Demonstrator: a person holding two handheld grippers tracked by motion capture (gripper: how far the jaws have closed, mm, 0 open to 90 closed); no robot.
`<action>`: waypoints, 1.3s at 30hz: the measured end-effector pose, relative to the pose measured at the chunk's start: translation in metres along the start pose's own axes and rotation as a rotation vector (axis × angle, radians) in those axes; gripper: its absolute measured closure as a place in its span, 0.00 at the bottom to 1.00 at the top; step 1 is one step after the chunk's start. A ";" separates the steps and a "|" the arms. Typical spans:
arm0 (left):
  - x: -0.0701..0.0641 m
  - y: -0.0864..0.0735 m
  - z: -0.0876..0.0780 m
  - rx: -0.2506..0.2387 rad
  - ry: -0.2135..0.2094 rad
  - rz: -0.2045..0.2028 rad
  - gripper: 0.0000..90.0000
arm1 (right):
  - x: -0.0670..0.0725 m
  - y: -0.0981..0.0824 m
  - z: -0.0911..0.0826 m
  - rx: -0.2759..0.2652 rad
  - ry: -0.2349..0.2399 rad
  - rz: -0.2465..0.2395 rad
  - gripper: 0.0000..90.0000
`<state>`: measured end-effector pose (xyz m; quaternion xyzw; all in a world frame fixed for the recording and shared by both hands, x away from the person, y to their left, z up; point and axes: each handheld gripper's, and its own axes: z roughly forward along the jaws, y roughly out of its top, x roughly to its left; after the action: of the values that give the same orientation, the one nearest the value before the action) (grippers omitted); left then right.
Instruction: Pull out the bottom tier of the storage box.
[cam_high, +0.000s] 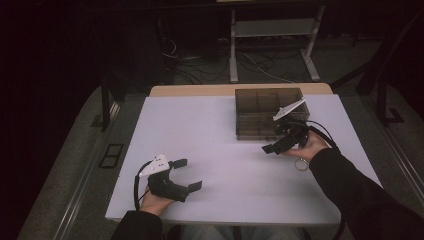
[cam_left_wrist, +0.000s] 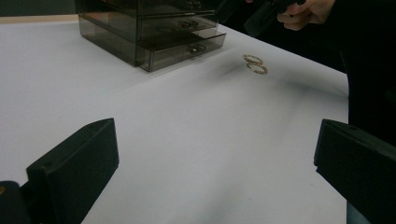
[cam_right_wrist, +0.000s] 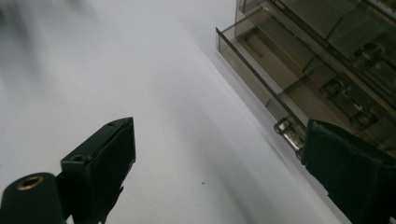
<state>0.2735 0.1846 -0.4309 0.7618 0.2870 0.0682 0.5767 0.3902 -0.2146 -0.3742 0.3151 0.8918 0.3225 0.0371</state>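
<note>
A smoky transparent drawer box (cam_high: 260, 107) stands at the far right of the white table (cam_high: 210, 135). Its bottom drawer (cam_left_wrist: 187, 50) is pulled out a little, and the drawer's metal handle (cam_right_wrist: 286, 131) lies just beside one jaw in the right gripper view. My right gripper (cam_high: 276, 140) hovers at the box's front edge, open, with nothing between its jaws (cam_right_wrist: 217, 135). Two gold rings (cam_left_wrist: 255, 64) lie on the table by the right hand (cam_high: 301, 164). My left gripper (cam_high: 189, 174) rests near the front left, open and empty (cam_left_wrist: 215, 135).
Bare white tabletop stretches between the two grippers. The table's front edge runs just behind the left hand (cam_high: 152, 202). Beyond the table's far edge are a metal stand (cam_high: 272, 45) and loose cables on a dark floor.
</note>
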 end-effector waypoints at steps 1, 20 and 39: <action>0.000 0.000 0.000 0.000 0.000 0.000 0.00 | -0.001 0.000 0.000 -0.008 0.003 -0.008 0.10; 0.000 0.000 0.000 0.000 0.000 0.000 0.00 | -0.019 -0.005 0.018 -0.074 0.015 -0.121 0.15; 0.000 0.001 -0.002 -0.020 0.005 0.003 0.00 | -0.023 -0.003 0.040 -0.065 0.002 -0.185 0.26</action>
<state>0.2726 0.1862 -0.4296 0.7561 0.2868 0.0740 0.5836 0.4179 -0.2077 -0.4108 0.2299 0.9061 0.3469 0.0761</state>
